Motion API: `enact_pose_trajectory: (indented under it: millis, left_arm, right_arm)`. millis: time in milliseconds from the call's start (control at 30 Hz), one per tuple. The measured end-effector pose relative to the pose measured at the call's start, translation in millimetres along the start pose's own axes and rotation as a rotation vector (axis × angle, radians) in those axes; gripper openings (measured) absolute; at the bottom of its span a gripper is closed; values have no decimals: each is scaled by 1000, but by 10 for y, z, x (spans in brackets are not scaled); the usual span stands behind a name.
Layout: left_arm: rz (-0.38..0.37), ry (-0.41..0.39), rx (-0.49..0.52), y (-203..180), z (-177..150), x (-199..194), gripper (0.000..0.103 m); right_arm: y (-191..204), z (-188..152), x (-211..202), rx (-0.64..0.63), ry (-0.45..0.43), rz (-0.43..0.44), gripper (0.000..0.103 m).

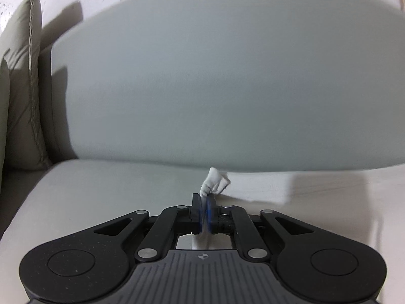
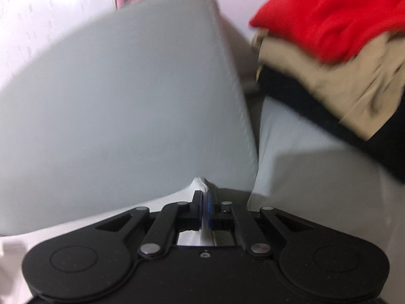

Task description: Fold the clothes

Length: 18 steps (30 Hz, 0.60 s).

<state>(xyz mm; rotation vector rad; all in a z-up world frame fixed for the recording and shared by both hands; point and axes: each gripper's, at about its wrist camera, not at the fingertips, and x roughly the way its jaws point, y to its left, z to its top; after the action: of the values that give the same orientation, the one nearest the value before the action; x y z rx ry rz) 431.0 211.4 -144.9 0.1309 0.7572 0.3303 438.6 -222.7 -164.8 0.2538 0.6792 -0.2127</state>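
Note:
My left gripper (image 1: 204,198) is shut on a bunched edge of a white garment (image 1: 214,182); a small tuft sticks up past the fingertips and the cloth trails off to the right over the sofa seat. My right gripper (image 2: 204,195) is shut on another edge of the white garment (image 2: 200,183), which runs down and left under the gripper. Most of the garment is hidden below both grippers.
A pale grey sofa back cushion (image 1: 215,81) fills the left wrist view, with a beige pillow (image 1: 22,88) at the left. In the right wrist view, a pile of red (image 2: 336,15), tan (image 2: 329,76) and black (image 2: 354,131) clothes lies at the right.

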Motion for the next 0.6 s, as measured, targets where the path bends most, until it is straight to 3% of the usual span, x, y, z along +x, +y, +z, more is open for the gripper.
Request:
enact_pose_trajectory:
  millis: [67,100,167,233,433,500,600]
  left_arm:
    - [87,39,-34,134,-51,33,22]
    - [93,49,-79,255,-55,22,24]
    - [132,88,-141,498,-101,-58,15]
    - [155,103,-152,699,-167,-222,15]
    - [60,6,-39,1072,-416,-1405,22]
    - [16,-33,-26,1175,-534,-1856,32]
    - [-32,-72,-49,1403,-724,-2403,33]
  right_arm:
    - [21,-19,76,-4,45,-35,11]
    - [4,-5,31,0,47,-43,14]
    - [-36,32,-77,11,56,-61,21]
    - [-120,78,-314,20,24,-77,23]
    - [-502,209,-1618,119,-49,45,28]
    - [-621,212,-2160,116,-79,78,35]
    - [-753,227,-2866,131,-116,123,43]
